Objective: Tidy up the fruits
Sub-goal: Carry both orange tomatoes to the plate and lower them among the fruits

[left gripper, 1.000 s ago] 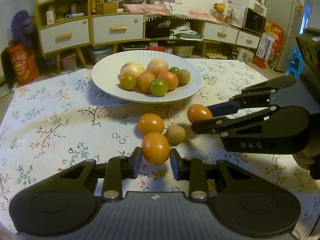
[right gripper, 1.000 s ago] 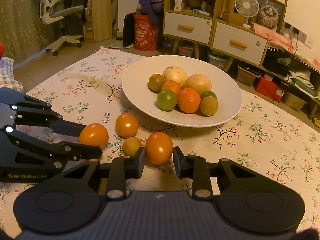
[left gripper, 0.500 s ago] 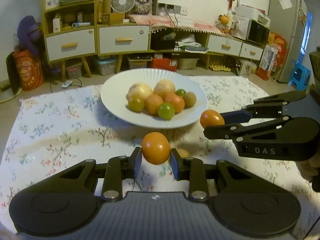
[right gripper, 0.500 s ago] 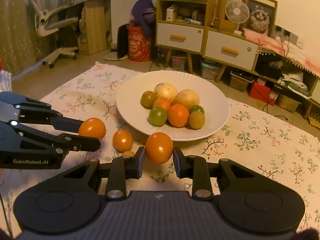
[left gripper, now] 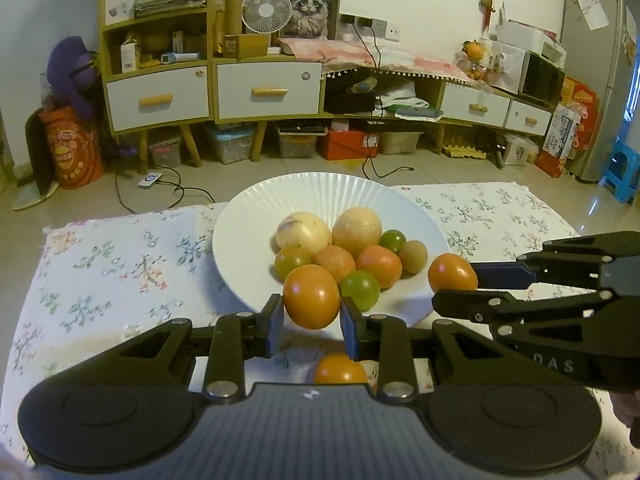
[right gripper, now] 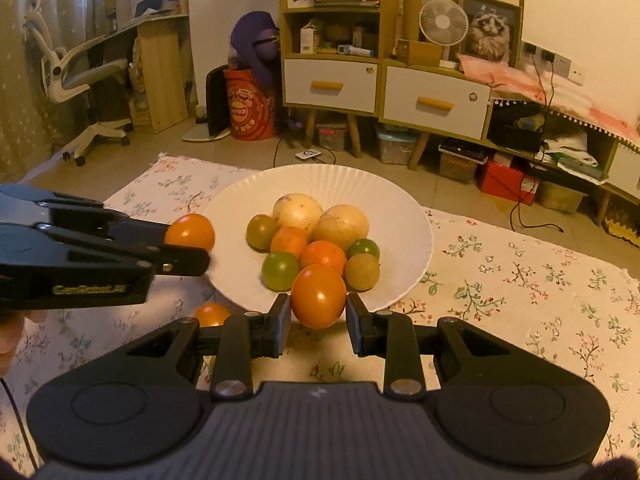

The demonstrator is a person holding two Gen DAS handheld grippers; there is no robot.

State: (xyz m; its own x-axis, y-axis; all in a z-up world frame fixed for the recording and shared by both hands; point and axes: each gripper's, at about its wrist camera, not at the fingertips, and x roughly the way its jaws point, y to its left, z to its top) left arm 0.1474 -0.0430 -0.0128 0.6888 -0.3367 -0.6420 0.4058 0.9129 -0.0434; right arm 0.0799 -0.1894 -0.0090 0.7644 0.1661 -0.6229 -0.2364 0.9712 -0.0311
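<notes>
A bench under a floral tablecloth point(left gripper: 120, 272) carried a white ribbed plate point(left gripper: 248, 240) of fruit and one loose orange tomato point(right gripper: 211, 314)

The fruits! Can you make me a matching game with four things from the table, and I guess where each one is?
Things:
1. left gripper
2. right gripper
3. green fruit
4. loose orange fruit

Places:
A. lying on the flowery cloth
B. in the white plate
C. holding an orange fruit in the left wrist view
D. holding an orange fruit in the right wrist view

Pairs: 1-C, 2-D, 3-B, 4-A

White plate point(left gripper: 248, 232), floral tablecloth point(left gripper: 120, 272), orange tomatoes point(left gripper: 312, 297).
</notes>
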